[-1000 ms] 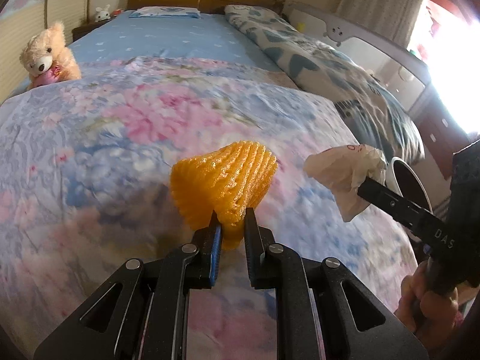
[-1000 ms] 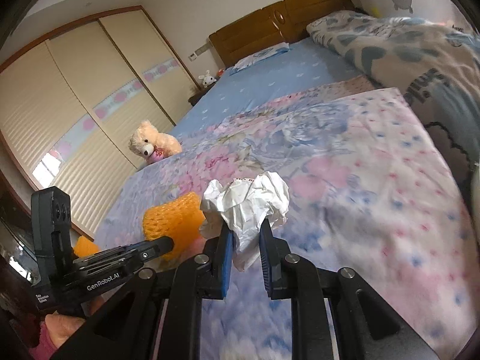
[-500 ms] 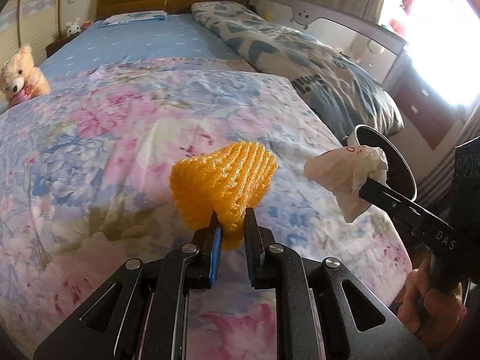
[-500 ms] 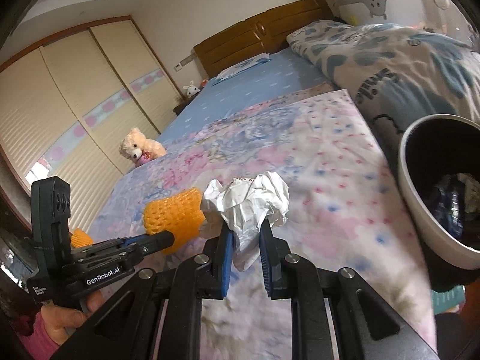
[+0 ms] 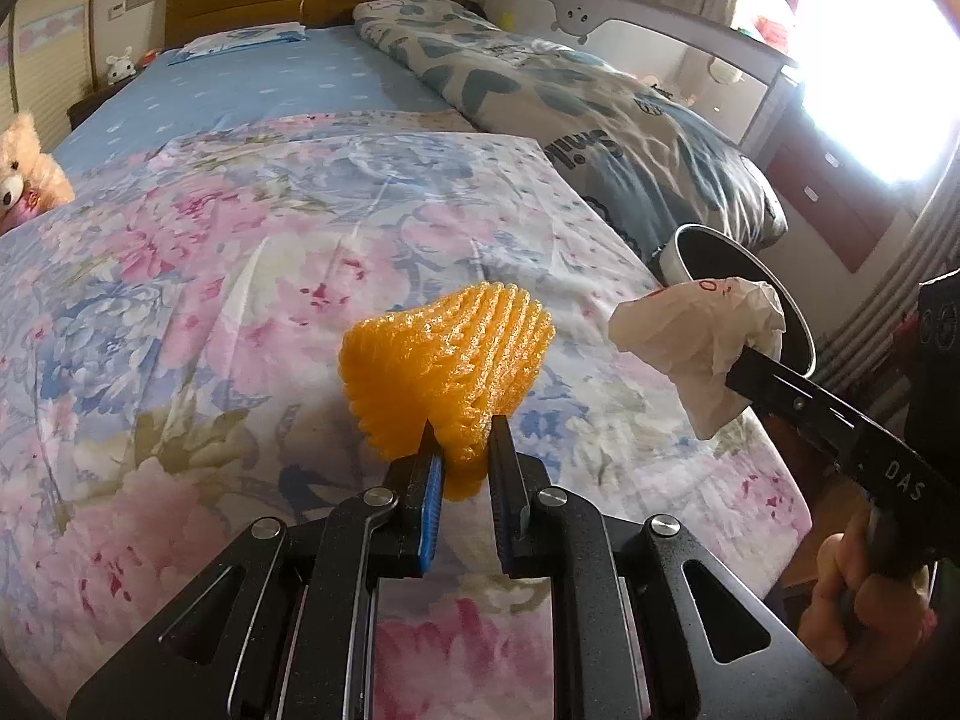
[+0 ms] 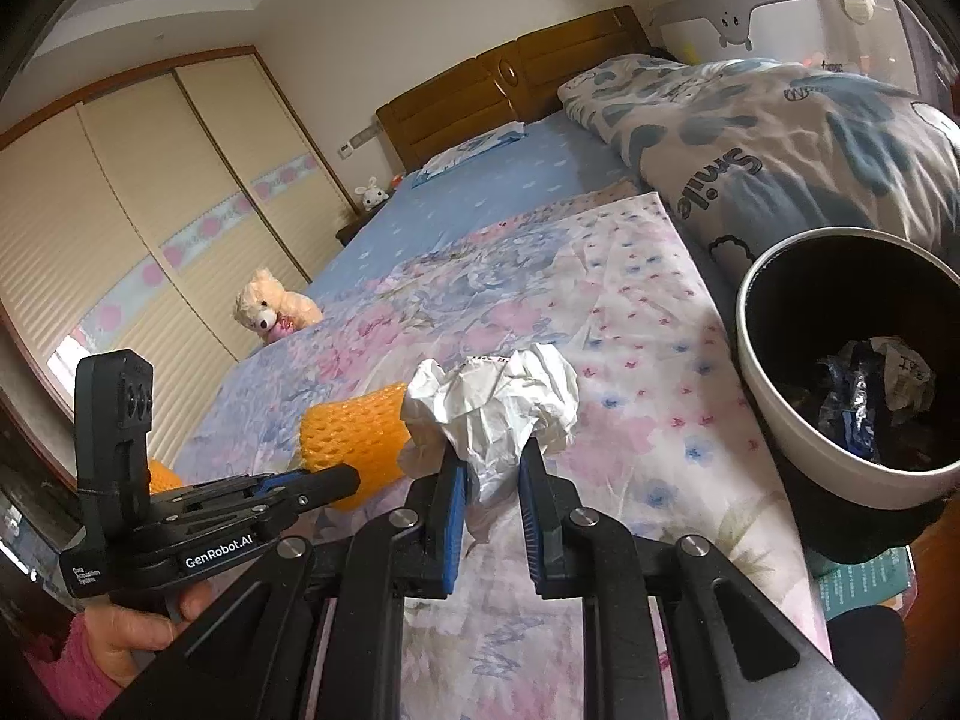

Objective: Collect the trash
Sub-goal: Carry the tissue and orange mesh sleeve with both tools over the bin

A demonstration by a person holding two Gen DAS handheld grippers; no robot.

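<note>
Orange foam net point(image 5: 447, 360): clenched in the left gripper point(image 5: 462, 456), carried above the flowered bedspread point(image 5: 240, 252). 
White crumpled paper point(image 6: 498, 402): pinched in the right gripper point(image 6: 492, 480), also off the bed, near the bin. 
Bin point(image 6: 774, 420): white rim, dark inside, standing at the bed's right edge, wrappers already in it. 
Step in hand: carrying both pieces of trash across to the bin. 
Next move, by my reading: bring each gripper over the bin's mouth, paper first as the nearer, then let go. 
Teddy bear point(image 6: 270, 306): far edge, not trash.
</note>
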